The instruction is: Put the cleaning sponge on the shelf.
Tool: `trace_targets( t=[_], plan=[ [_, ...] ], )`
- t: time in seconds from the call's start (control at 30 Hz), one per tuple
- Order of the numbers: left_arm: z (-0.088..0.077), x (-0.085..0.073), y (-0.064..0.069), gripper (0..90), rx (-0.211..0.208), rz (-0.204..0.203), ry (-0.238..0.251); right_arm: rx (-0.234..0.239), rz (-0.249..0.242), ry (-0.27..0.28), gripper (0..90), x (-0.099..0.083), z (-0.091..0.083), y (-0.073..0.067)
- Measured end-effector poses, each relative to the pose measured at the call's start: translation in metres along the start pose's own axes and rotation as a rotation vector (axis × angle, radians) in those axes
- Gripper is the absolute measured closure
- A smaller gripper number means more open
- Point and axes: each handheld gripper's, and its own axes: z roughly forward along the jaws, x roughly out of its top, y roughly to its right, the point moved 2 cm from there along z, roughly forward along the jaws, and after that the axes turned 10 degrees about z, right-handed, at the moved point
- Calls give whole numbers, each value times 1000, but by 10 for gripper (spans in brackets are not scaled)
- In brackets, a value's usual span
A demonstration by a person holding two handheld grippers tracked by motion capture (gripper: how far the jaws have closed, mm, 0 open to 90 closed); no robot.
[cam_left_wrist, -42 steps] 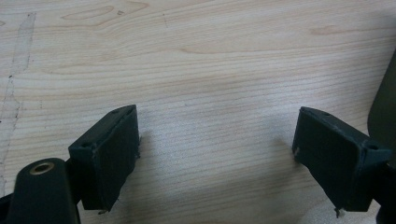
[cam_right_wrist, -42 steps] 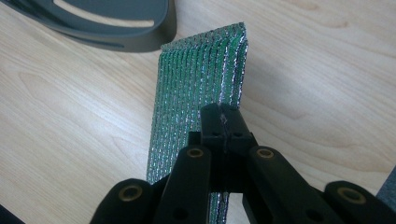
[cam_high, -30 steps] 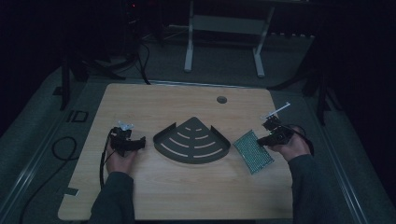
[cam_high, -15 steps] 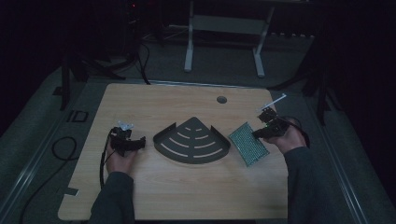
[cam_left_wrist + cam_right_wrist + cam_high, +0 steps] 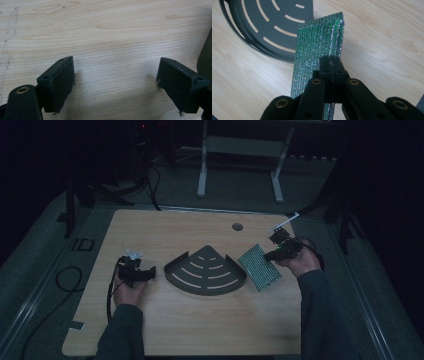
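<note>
A green glittery scouring pad (image 5: 259, 267) hangs tilted just right of a dark fan-shaped slotted tray (image 5: 206, 270) at the table's middle. My right gripper (image 5: 276, 253) is shut on the pad's near edge. In the right gripper view the closed jaws (image 5: 330, 63) pinch the pad (image 5: 319, 40), whose far end reaches toward the tray's curved rim (image 5: 262, 22). My left gripper (image 5: 145, 272) rests on the wood left of the tray. It stands open (image 5: 116, 77) with only bare table between its jaws, and the tray's edge (image 5: 206, 55) lies just to its right.
The wooden table (image 5: 190, 230) has a round cable hole (image 5: 237, 226) near its far edge. A thin whitish rod (image 5: 285, 222) sticks out by the far right corner. A black cable (image 5: 110, 295) trails from the left gripper. Metal frame legs (image 5: 202, 165) stand behind the table.
My right gripper has carried the green pad away from the person and slightly left, closer to the tray. The left gripper has stayed in place.
</note>
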Motion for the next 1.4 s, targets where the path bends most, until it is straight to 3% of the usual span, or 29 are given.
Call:
trace_targets(
  t=[0.5, 1.4],
  plan=[
    [0, 0, 0, 155, 0, 0, 0, 20, -14, 18, 900, 16, -1, -7],
    [0, 0, 0, 157, 0, 0, 1, 53, -49, 30, 900, 41, 15, -23]
  ],
)
